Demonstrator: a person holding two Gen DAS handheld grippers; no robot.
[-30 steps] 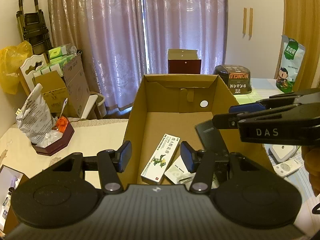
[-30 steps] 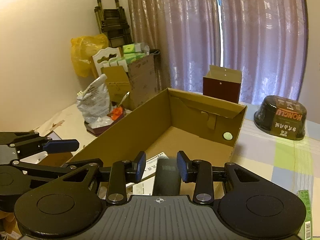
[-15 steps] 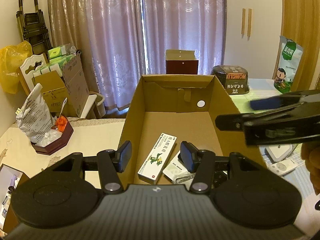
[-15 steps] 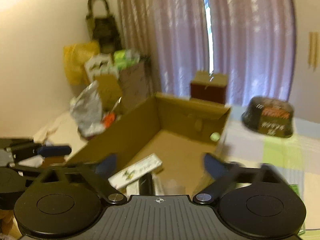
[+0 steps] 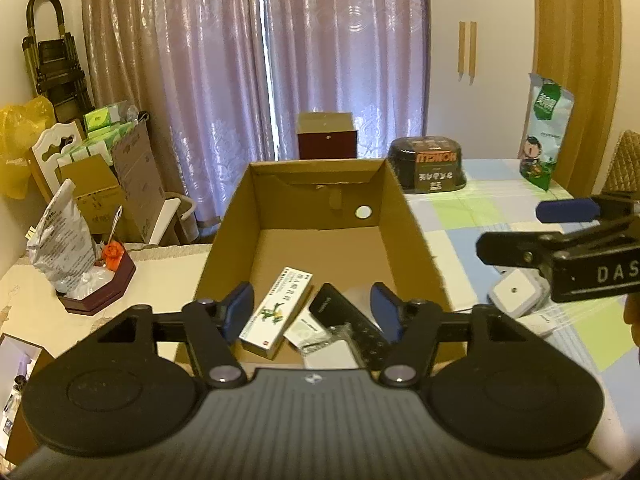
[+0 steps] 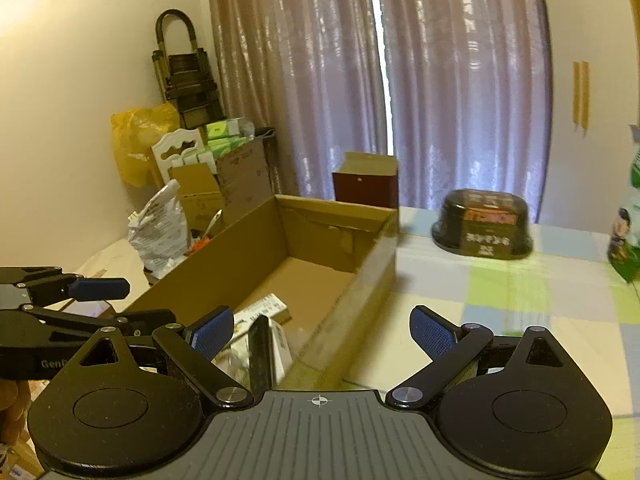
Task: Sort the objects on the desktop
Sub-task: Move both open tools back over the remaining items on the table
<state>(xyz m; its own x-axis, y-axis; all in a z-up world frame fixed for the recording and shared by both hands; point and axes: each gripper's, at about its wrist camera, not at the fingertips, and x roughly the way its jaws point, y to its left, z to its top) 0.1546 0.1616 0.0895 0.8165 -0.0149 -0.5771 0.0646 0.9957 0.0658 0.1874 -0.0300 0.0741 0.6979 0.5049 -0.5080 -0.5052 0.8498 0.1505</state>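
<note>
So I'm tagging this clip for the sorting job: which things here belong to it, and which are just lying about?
Job:
- cardboard box
- medicine carton, black remote and papers inside it
- white square device on the table, unsorted
- left gripper and right gripper, both open

Lying about:
- black tub
- snack bag
- maroon box
- foil bag

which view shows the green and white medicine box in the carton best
The left wrist view: the medicine box lies flat in the cardboard carton, its printed face sharp. In the right wrist view only one blurred end shows.
</note>
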